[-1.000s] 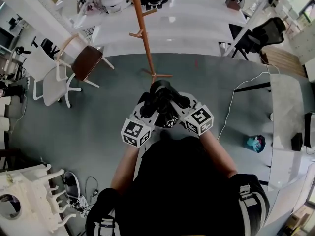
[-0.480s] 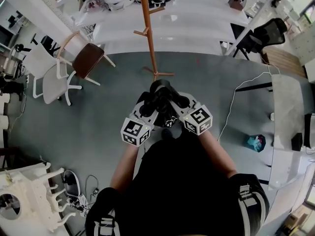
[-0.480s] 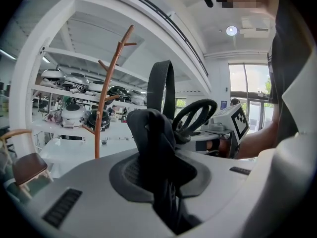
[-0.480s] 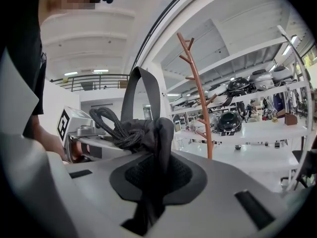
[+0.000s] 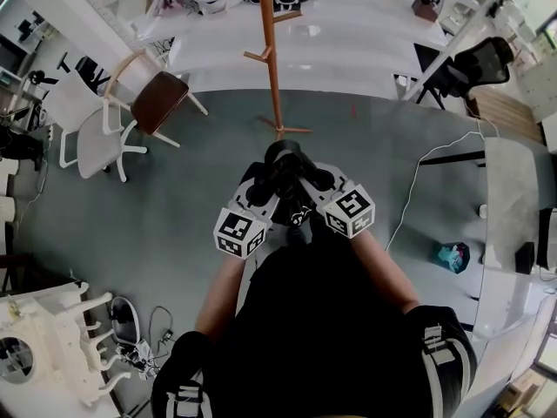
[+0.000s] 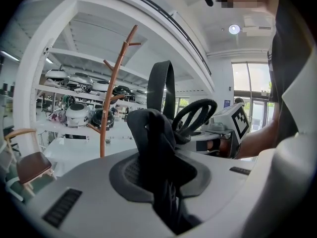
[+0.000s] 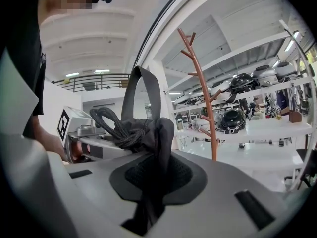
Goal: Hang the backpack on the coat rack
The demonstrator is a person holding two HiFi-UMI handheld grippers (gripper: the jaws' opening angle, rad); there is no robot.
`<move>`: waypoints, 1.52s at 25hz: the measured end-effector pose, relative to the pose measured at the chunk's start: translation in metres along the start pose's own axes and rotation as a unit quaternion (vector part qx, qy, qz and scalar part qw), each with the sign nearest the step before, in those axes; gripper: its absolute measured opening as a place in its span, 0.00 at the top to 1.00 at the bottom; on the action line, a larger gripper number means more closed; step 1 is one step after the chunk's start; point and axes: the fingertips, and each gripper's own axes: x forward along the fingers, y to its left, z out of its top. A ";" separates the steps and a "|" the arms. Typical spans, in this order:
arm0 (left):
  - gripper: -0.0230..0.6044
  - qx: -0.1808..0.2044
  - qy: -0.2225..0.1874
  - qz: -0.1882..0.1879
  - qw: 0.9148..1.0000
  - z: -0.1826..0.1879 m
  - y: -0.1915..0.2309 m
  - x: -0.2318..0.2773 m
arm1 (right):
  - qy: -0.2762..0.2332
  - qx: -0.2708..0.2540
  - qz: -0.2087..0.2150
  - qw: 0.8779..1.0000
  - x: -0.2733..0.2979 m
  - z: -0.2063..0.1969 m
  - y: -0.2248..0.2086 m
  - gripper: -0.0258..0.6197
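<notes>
Fabric fills both pairs of jaws. The left gripper [image 6: 156, 182] is clamped narrow on a fold of the black backpack [image 5: 287, 174], and the right gripper [image 7: 151, 182] pinches another fold of it in the same way. Between the two grips the flat grab strap [image 6: 161, 86] stands up in an arch, with a thick cord loop [image 6: 195, 114] beside it. I hold the backpack in the air on my side of the coat rack [image 5: 273, 68], facing its trunk and apart from it. No part of the bag touches a peg [image 5: 258, 57], so I judge the hanging itself has not begun.

My main worry is the grip. Each pair of jaws has only bunched cloth, not a strap, so the bag's weight could draw the fabric out as I lift it toward the coat rack. The grab strap is narrow and each peg is short and angled upward. If I come in off-line the strap could glance off the tip, or the cord loop could catch instead. The coat rack is slim on a small foot, so a shove against its trunk from the bag or a gripper could rock or tip it. In the head view the grippers cover the strap, so I would steer by the gripper views.
</notes>
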 end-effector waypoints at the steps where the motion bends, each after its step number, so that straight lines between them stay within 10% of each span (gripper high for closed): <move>1: 0.82 0.000 0.000 0.001 1.000 0.001 0.002 0.001 | -0.001 0.001 0.001 1.000 0.001 0.001 -0.002 0.87; 38: 0.82 -0.027 0.007 0.084 0.996 0.065 0.155 0.135 | 0.037 -0.016 0.085 0.996 0.135 0.064 -0.160 0.87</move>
